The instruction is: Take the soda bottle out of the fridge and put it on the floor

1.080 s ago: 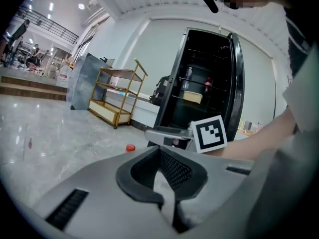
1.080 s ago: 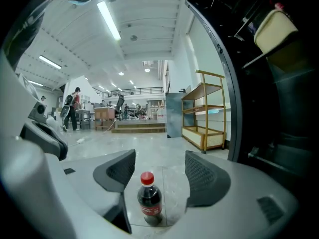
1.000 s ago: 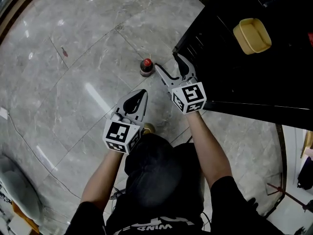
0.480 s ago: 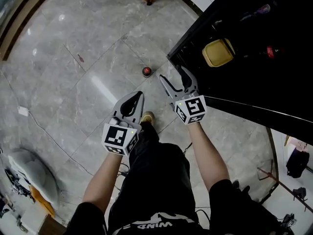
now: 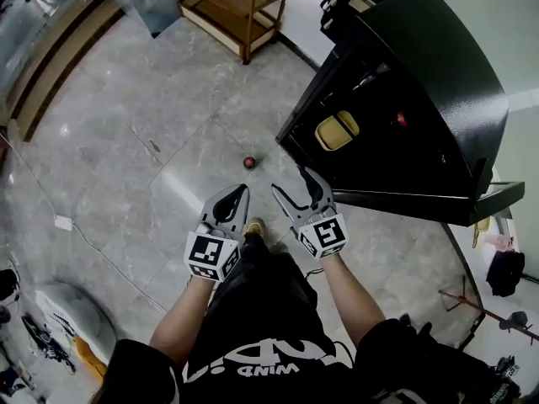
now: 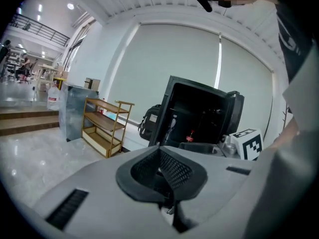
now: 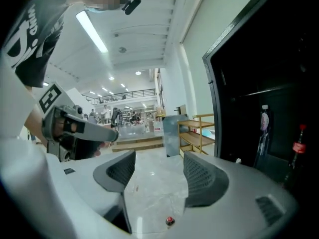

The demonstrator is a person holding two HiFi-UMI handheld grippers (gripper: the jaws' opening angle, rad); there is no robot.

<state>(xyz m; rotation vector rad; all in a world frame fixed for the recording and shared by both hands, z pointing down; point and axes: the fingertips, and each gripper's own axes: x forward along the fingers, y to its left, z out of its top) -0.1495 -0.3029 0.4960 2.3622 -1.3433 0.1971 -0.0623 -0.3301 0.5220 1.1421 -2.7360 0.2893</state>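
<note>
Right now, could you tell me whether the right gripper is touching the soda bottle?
Apart. The head view shows bare floor between the right gripper and the soda bottle.

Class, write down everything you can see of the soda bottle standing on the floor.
The soda bottle is seen almost from straight above, so it shows mainly as a small round red cap over a dark body; no label can be made out. It stands upright on the pale grey marbled floor, a little out from the lower corner of the open black fridge. Nothing touches it.
</note>
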